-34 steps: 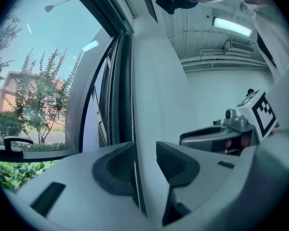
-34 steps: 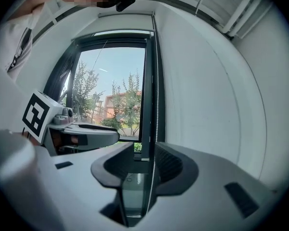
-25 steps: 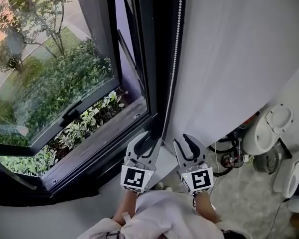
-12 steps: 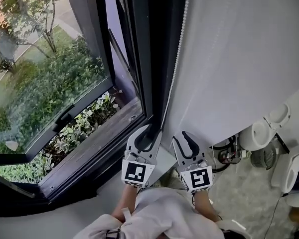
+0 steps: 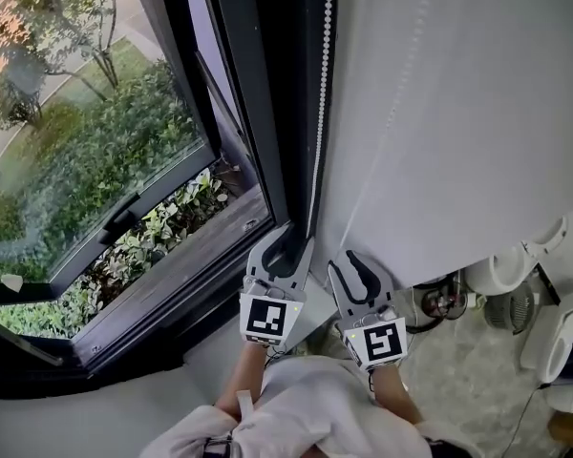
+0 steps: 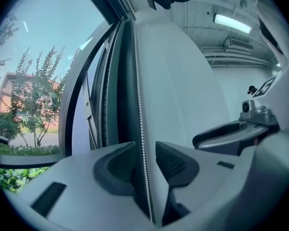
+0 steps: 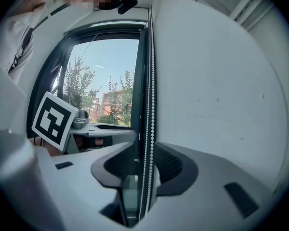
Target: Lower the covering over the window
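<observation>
Left tool [image 5: 286, 251] has eased forward to the chain [image 5: 320, 113]; I read its jaws apart, chain running between them, not pinched. Right tool [image 5: 344, 263] just beside it, jaws also apart, nothing clamped. Chain hangs along the dark window frame [image 5: 258, 113], against the white wall [image 5: 458, 113].

The left gripper [image 6: 144, 159] holds its jaws apart, a bead chain [image 6: 140, 124] hanging between them beside the dark window frame [image 6: 124, 81].
</observation>
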`<action>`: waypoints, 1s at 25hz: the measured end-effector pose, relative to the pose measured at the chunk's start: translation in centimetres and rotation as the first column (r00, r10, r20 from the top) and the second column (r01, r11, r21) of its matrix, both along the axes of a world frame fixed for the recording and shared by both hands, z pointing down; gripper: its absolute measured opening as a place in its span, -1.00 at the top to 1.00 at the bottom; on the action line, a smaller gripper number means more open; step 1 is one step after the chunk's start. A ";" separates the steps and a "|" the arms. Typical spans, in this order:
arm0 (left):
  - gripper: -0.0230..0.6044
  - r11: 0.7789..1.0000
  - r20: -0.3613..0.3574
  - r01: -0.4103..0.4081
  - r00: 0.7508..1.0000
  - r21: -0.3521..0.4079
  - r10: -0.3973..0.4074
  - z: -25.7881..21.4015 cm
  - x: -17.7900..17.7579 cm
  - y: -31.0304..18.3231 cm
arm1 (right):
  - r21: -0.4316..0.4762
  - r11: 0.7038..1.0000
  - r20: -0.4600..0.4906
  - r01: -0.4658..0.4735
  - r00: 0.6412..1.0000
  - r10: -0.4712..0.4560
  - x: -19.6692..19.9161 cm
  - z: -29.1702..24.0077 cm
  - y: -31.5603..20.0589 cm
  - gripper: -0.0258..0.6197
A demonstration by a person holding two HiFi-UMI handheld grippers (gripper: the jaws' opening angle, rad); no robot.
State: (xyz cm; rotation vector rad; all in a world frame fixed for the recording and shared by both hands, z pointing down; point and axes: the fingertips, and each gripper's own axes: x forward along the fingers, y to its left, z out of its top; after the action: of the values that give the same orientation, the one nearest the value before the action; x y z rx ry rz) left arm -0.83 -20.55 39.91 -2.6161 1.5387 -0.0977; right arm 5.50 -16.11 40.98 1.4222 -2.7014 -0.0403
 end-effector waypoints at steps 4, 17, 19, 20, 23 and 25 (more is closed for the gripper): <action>0.49 1.000 0.011 0.021 1.000 -0.003 -0.021 0.3 0.4 -0.9 | -0.009 1.000 0.001 0.010 1.000 -0.010 0.2 0.4 -0.3 0.52; 0.48 0.992 0.043 0.123 0.992 -0.016 -0.122 1.3 0.9 -4.5 | -0.026 0.999 -0.002 0.021 1.000 -0.021 0.4 0.7 0.0 0.52; 0.48 0.990 0.051 0.142 0.989 -0.007 -0.141 1.3 0.8 -4.8 | -0.028 1.000 -0.004 0.013 1.000 -0.014 0.4 0.8 0.1 0.52; 0.48 0.988 0.054 0.157 0.986 -0.002 -0.157 1.4 0.8 -4.9 | -0.028 1.000 -0.006 0.010 1.000 -0.010 0.4 0.8 0.2 0.52; 0.57 0.980 0.035 0.198 0.980 0.006 -0.198 1.2 0.5 -5.1 | -0.026 1.000 -0.006 0.000 1.000 0.000 0.6 0.7 0.5 0.52; 0.60 0.981 0.014 0.196 0.981 0.002 -0.196 1.1 0.5 -5.1 | -0.021 1.000 -0.004 -0.005 1.000 0.005 0.7 0.5 0.7 0.52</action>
State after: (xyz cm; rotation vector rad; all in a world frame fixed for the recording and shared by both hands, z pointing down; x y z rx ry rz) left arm -0.28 -25.67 41.03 -2.4504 1.7872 -0.1308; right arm 6.24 -15.46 41.45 1.4221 -2.6870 -0.0140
